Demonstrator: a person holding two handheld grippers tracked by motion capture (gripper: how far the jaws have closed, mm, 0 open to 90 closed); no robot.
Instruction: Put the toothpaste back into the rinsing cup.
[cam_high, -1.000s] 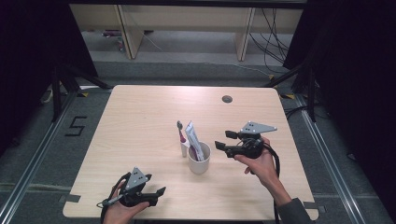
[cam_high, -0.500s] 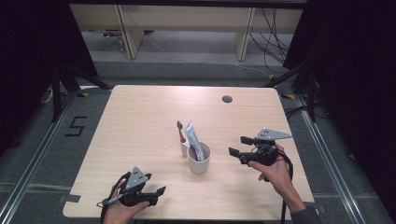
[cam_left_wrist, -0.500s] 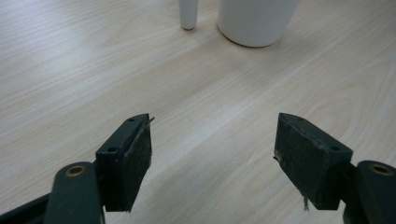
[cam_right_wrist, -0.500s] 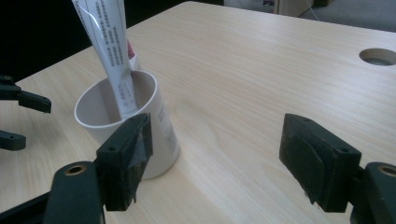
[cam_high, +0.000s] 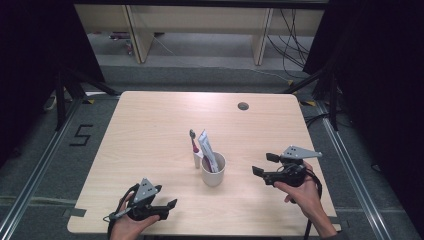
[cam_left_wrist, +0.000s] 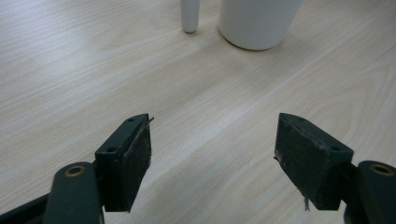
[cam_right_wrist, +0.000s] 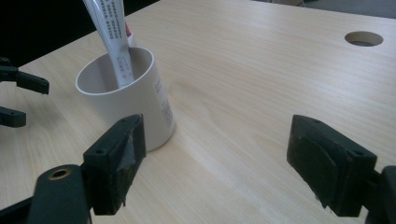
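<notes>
A white cup (cam_high: 213, 170) stands mid-table with a toothpaste tube (cam_high: 206, 150) leaning in it. Just left of the cup, a toothbrush (cam_high: 193, 141) stands upright in a small white holder (cam_high: 197, 160). My right gripper (cam_high: 264, 164) sits right of the cup and apart from it. Its jaws have just been opening and nothing is between them. In the right gripper view the cup (cam_right_wrist: 126, 98) and tube (cam_right_wrist: 112, 32) lie ahead and to the left of the open gripper (cam_right_wrist: 217, 163). My left gripper (cam_high: 167, 207) rests open near the front edge, and its own view (cam_left_wrist: 212, 158) shows bare wood between the jaws, with the cup's base (cam_left_wrist: 259, 23) beyond.
A round cable hole (cam_high: 243, 106) sits near the table's (cam_high: 150, 125) far edge, to the right. Beyond the table are pale shelving legs and cables on a grey floor. The right gripper view catches the left gripper's jaws (cam_right_wrist: 18, 98) at its left edge.
My right gripper has drawn back from the cup toward the right and slightly nearer the front edge. The left gripper, cup, tube and toothbrush have stayed put.
</notes>
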